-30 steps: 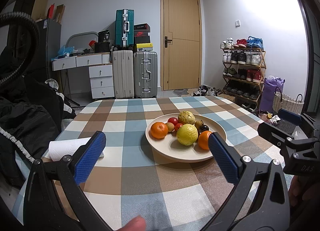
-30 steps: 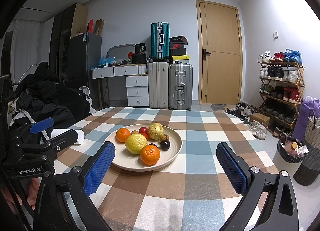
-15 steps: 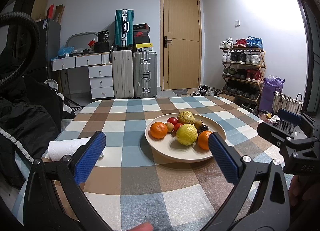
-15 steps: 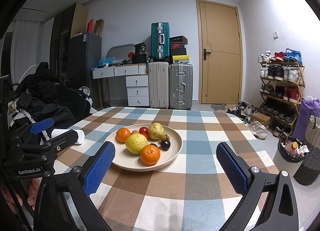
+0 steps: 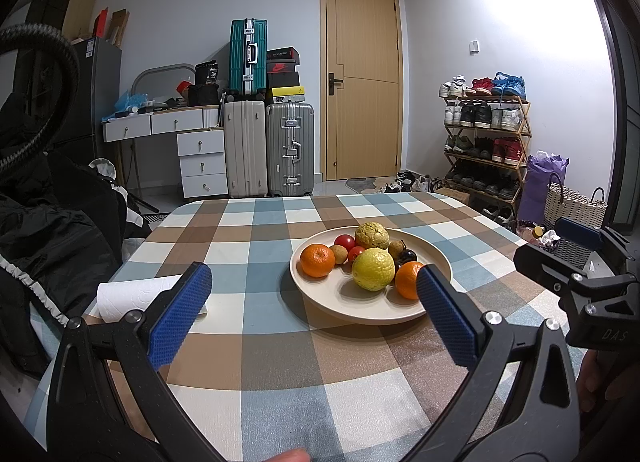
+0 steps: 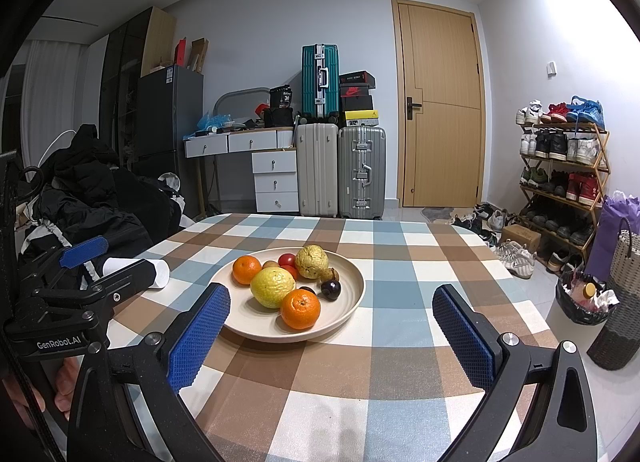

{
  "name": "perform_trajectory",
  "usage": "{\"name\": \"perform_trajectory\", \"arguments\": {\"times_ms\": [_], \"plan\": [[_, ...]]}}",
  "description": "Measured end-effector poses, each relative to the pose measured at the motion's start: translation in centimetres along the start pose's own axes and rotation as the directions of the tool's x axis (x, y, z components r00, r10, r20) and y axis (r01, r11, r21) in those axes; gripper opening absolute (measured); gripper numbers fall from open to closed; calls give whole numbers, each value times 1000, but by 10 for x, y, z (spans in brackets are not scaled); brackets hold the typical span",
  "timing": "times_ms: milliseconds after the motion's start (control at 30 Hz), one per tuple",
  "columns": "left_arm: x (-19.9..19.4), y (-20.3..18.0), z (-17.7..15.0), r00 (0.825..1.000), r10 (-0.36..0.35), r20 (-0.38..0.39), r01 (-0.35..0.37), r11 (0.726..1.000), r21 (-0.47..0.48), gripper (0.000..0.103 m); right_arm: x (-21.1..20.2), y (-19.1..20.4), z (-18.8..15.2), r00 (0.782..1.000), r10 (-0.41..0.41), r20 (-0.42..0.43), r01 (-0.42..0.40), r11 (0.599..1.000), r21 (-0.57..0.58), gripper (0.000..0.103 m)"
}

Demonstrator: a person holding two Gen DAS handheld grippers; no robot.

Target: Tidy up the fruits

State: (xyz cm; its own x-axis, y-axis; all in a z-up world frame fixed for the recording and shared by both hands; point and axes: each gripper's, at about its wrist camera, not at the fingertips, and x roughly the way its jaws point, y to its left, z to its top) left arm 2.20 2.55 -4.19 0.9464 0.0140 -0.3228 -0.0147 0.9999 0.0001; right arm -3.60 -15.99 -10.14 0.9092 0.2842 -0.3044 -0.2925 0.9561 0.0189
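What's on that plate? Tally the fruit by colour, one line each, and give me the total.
Orange fruit: 2
Yellow fruit: 1
Yellow-green bumpy fruit: 1
Red fruit: 2
Small brown fruit: 2
Dark purple fruit: 1
Total on the plate: 9

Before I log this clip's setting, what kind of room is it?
Most likely a lived-in home room, a dining spot near the entrance: a checked-cloth table with a fruit plate, a loaded shoe rack beside the door, and stacked suitcases.
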Motion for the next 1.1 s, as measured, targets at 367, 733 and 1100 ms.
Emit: {"name": "perform_trajectory", "arguments": {"times_ms": [367,733,1100], "plan": [[0,0,0,1000,0,0,0,1000,1,102,0,1,0,1000,0,1,0,1000,-1,103],[0,0,0,1000,0,-1,0,1000,1,102,0,2,0,1000,4,-2,-4,1000,1,103],[0,-1,0,1000,-12,3,12,1000,5,102,-1,1,0,1000,4,-1,-4,1000,1,103]]}}
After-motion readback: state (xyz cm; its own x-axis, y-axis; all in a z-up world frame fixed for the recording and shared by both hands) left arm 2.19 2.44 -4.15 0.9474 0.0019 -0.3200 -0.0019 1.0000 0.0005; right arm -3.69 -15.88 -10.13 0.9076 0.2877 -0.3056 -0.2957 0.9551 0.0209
